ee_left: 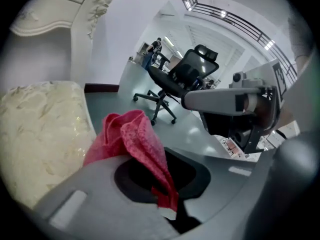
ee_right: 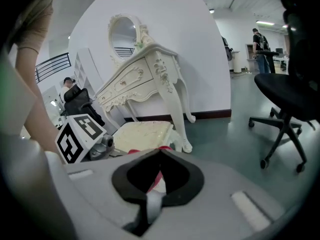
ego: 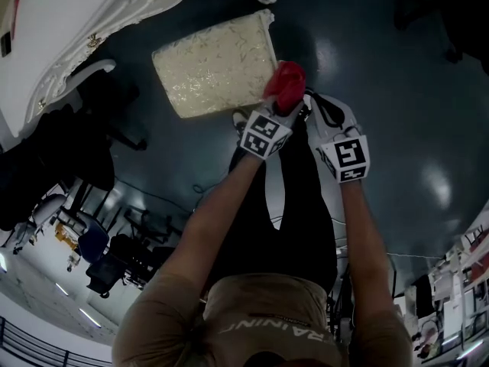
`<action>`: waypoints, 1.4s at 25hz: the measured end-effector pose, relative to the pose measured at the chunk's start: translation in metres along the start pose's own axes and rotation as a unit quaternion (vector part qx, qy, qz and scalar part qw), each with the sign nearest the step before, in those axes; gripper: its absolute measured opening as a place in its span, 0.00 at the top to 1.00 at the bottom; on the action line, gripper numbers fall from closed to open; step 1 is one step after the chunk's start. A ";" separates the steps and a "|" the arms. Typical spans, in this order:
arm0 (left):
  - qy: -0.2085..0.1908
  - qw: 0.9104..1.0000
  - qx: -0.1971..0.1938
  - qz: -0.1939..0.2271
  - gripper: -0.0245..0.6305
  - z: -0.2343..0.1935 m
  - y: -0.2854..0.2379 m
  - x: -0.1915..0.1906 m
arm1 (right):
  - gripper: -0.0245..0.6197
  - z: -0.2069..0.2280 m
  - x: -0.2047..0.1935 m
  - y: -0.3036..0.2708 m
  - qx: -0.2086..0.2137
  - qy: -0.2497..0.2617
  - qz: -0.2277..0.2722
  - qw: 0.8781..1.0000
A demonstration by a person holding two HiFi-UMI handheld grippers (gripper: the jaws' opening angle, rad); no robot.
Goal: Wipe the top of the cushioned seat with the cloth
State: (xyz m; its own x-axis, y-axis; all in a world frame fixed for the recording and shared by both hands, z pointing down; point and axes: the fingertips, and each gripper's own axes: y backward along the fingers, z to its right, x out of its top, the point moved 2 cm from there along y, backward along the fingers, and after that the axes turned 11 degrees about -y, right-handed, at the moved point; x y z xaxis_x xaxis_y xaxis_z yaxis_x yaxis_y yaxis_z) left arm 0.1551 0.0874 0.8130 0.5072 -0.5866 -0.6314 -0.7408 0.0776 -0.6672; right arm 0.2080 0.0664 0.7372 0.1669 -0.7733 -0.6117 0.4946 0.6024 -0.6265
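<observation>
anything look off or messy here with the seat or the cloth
Nothing looks spilled or damaged. One oddity: the red cloth is crumpled into a wad, pinched by the left gripper. In the head view it is held at the right edge of the cushioned seat rather than spread flat on its top.

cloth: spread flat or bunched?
Bunched. The cloth sticks out crumpled from the left gripper, jaws shut on it, at the cushioned seat's edge, not laid flat.
</observation>
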 end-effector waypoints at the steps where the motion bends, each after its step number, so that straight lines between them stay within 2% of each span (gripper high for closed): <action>1: -0.016 1.000 -0.007 0.004 0.90 0.005 -0.002 0.005 | 0.96 0.003 0.002 0.004 -0.001 -0.002 0.004 1.000; 6: -0.067 0.997 -0.022 0.033 0.90 0.023 0.016 0.042 | 0.96 0.003 0.019 0.030 -0.007 -0.006 0.023 1.000; 12: -0.103 0.991 -0.016 0.084 0.90 0.034 0.071 0.092 | 0.96 -0.038 0.052 0.059 0.015 0.008 0.042 0.999; 19: -0.088 0.991 0.022 0.098 0.90 0.039 0.166 0.127 | 0.96 -0.107 0.097 0.095 0.049 -0.024 0.058 0.997; 23: -0.068 0.989 0.050 0.118 0.90 0.036 0.219 0.150 | 0.96 -0.140 0.130 0.109 0.057 -0.009 0.066 0.996; 35: -0.069 0.971 0.135 0.186 0.90 0.047 0.384 0.221 | 0.96 -0.257 0.210 0.163 0.106 0.051 0.074 0.990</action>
State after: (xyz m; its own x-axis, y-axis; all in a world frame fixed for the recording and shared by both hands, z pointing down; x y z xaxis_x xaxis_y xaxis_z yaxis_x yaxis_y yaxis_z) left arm 0.0035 0.0259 0.3987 0.2942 -0.3650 -0.8833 -0.7511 0.4832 -0.4498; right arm 0.1046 0.0529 0.3828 0.1692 -0.6491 -0.7417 0.6407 0.6443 -0.4177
